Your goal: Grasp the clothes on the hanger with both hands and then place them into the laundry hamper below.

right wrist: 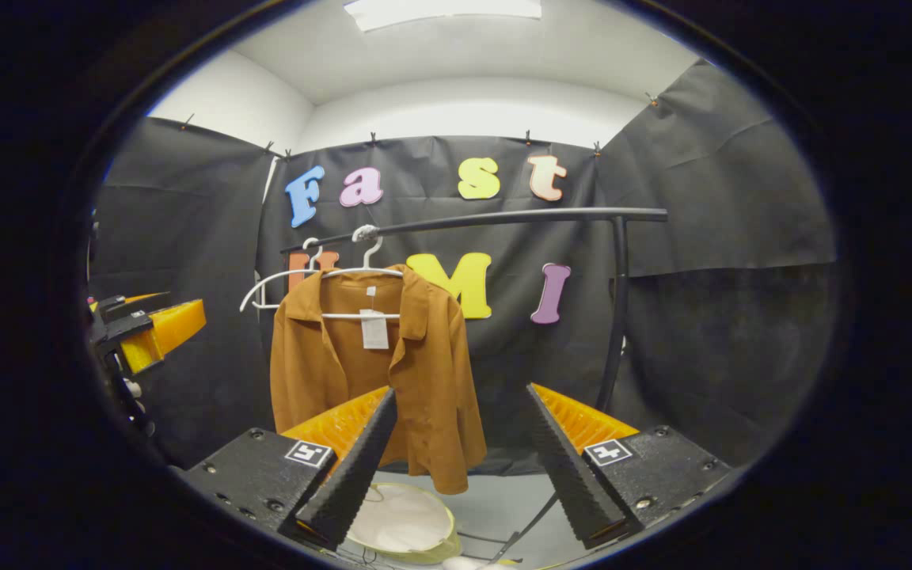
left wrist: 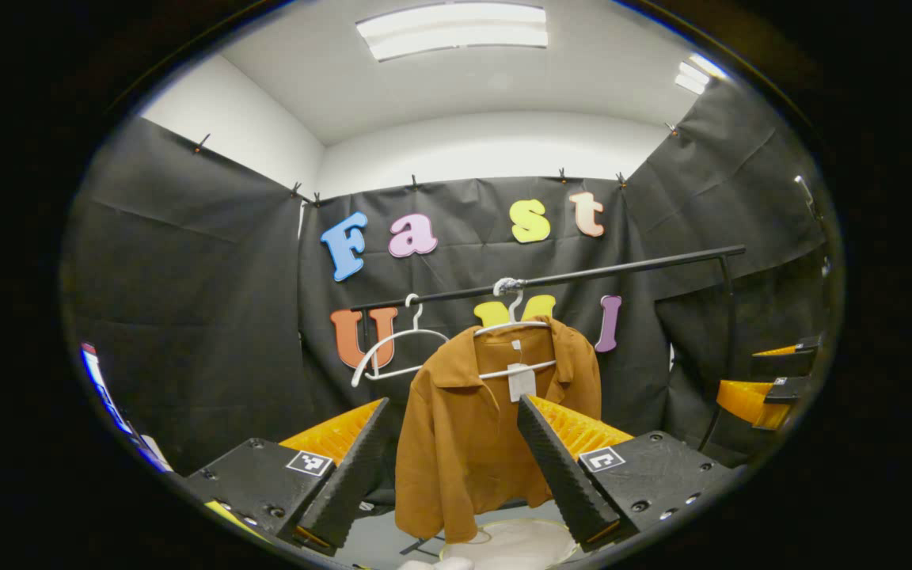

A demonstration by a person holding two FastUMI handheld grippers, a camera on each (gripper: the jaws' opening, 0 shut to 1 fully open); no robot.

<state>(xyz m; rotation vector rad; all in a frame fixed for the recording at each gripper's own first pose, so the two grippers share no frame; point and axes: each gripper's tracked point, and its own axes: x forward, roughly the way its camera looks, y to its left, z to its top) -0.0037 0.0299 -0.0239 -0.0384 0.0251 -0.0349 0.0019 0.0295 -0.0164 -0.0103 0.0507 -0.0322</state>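
A brown shirt [left wrist: 464, 443] with a white tag hangs on a white hanger [left wrist: 513, 324] from a black rail [left wrist: 598, 273]. My left gripper [left wrist: 451, 401] is open, its fingers framing the shirt from a distance, touching nothing. The white laundry hamper [left wrist: 519, 545] sits on the floor below the shirt. In the right gripper view the shirt [right wrist: 329, 372] hangs left of centre on its hanger [right wrist: 361, 272], above the hamper [right wrist: 408, 522]. My right gripper [right wrist: 462, 390] is open and empty, short of the shirt's right sleeve.
An empty white hanger [left wrist: 393, 348] hangs on the rail left of the shirt. The rail [right wrist: 503, 216] bends down into a black upright post [right wrist: 614, 317] on the right. The other gripper [left wrist: 765, 388] shows at the right edge, and the left one [right wrist: 147, 328] at the left edge.
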